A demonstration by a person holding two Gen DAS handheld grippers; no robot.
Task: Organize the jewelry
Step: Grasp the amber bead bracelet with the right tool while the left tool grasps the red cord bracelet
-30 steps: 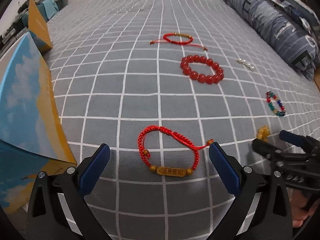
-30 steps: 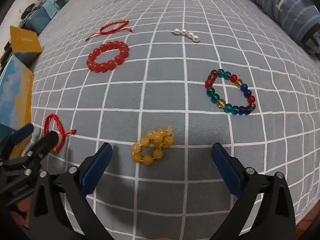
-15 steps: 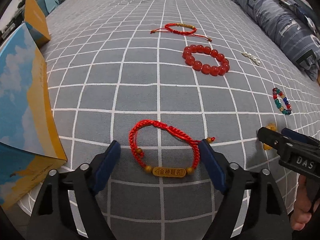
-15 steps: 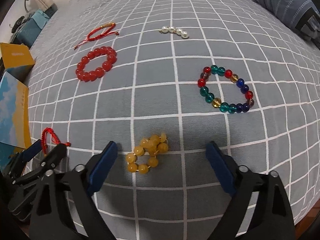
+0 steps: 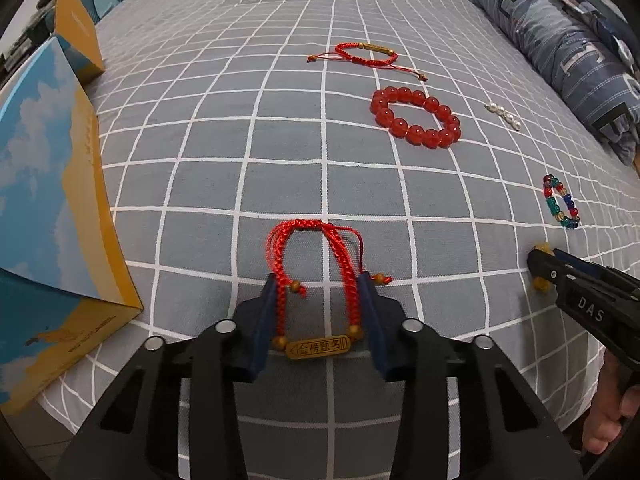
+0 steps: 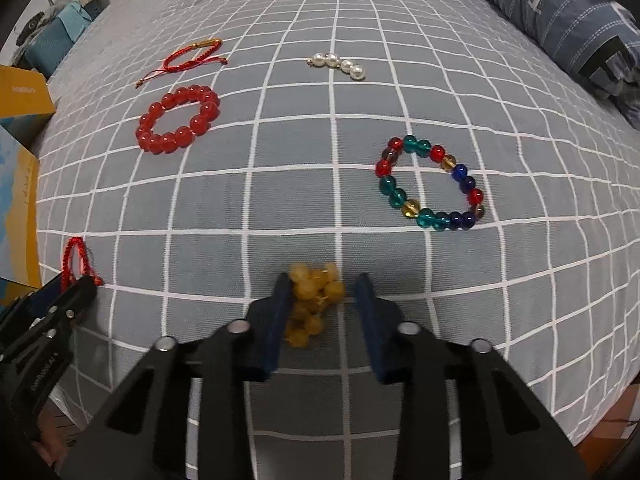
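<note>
Left wrist view: left gripper [image 5: 322, 304] is closing its jaws, both pads now pinching the red cord bracelet [image 5: 316, 280] into a narrow loop near the bed's [image 5: 200, 128] front edge. Right gripper [image 6: 322, 304] is closing too; its left pad is touching the yellow bead bracelet [image 6: 314, 300], the right pad standing just apart. The red bead bracelet [image 6: 178, 118] is lying mid-bed.

We see matt woven grey bedsheet [image 5: 200, 140], a braided red cord bracelet [image 5: 316, 264] with a wooden-looking plate, glossy red beads [image 5: 416, 122], and matt black plastic gripper arms.
</note>
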